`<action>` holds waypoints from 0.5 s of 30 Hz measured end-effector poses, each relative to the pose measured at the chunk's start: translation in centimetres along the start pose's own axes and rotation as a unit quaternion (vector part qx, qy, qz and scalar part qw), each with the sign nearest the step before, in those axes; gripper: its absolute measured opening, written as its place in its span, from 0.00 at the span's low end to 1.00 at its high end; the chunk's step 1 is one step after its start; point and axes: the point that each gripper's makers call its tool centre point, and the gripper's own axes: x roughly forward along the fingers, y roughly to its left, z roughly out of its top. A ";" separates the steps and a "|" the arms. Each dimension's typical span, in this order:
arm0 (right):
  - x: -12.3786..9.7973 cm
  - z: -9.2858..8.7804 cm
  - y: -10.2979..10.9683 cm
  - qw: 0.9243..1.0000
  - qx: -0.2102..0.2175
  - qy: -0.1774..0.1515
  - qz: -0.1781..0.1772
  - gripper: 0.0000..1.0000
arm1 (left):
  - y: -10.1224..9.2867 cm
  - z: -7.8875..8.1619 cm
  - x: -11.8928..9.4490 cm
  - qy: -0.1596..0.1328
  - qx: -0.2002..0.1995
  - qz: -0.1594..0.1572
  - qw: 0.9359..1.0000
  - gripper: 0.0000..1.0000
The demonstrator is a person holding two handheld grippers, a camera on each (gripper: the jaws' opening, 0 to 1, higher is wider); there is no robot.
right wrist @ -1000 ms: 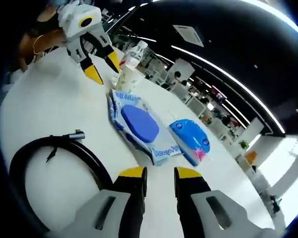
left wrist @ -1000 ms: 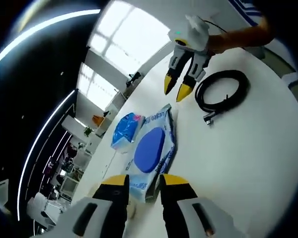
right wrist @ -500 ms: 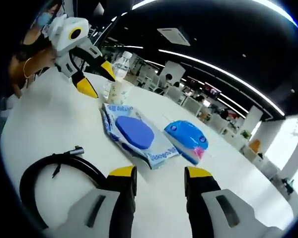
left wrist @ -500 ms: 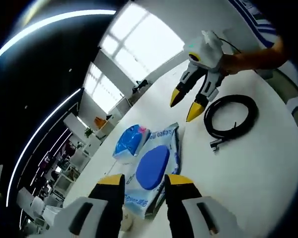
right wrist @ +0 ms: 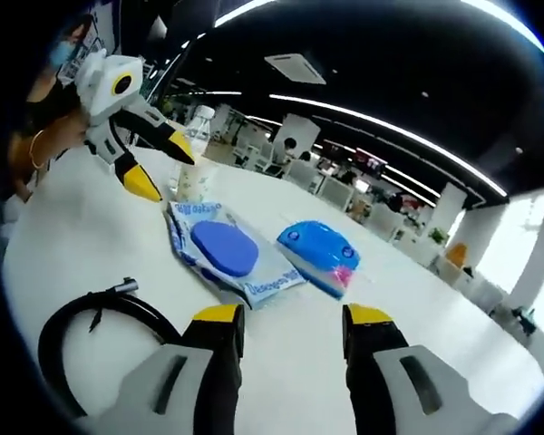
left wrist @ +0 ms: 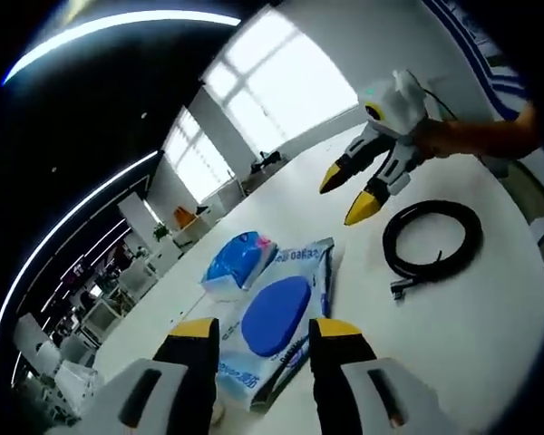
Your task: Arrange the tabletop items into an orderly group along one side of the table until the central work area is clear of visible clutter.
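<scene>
Wet-wipes pack [left wrist: 276, 319], with its blue oval lid, lay flat on the white desk [left wrist: 453, 344], just ahead of my left gripper [left wrist: 258, 337], whose yellow-tipped jaws stood apart and held nothing. Touching the pack's far side was a smaller blue packet [left wrist: 233, 263] with a pink spot. A coiled black cable [left wrist: 432, 243] lay well apart from them, toward the desk edge. My right gripper [left wrist: 358, 188] hovered over the desk near the cable, jaws spread, empty. In the right gripper view the coil [right wrist: 95, 335] sat close beside the near jaws, and a clear plastic bottle [right wrist: 194, 156] stood upright behind the wipes pack, next to the left gripper's yellow tips.
</scene>
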 end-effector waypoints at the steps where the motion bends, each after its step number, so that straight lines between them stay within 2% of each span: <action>1: 0.0 0.0 0.0 1.000 0.018 -0.002 -0.001 0.48 | -0.2 -0.3 0.1 0.007 -0.009 -0.005 1.000 0.44; 4: 0.2 0.2 -0.1 0.997 0.078 -0.007 0.000 0.52 | -0.1 -0.3 0.2 0.004 -0.034 0.006 0.999 0.48; 10: 0.0 0.5 -0.7 0.997 0.081 -0.016 -0.006 0.51 | -0.4 0.1 0.3 -0.004 -0.038 0.006 0.999 0.45; 15: 0.0 0.8 -0.8 0.995 0.101 -0.022 -0.006 0.35 | -0.2 0.4 0.6 -0.013 -0.055 0.015 0.998 0.45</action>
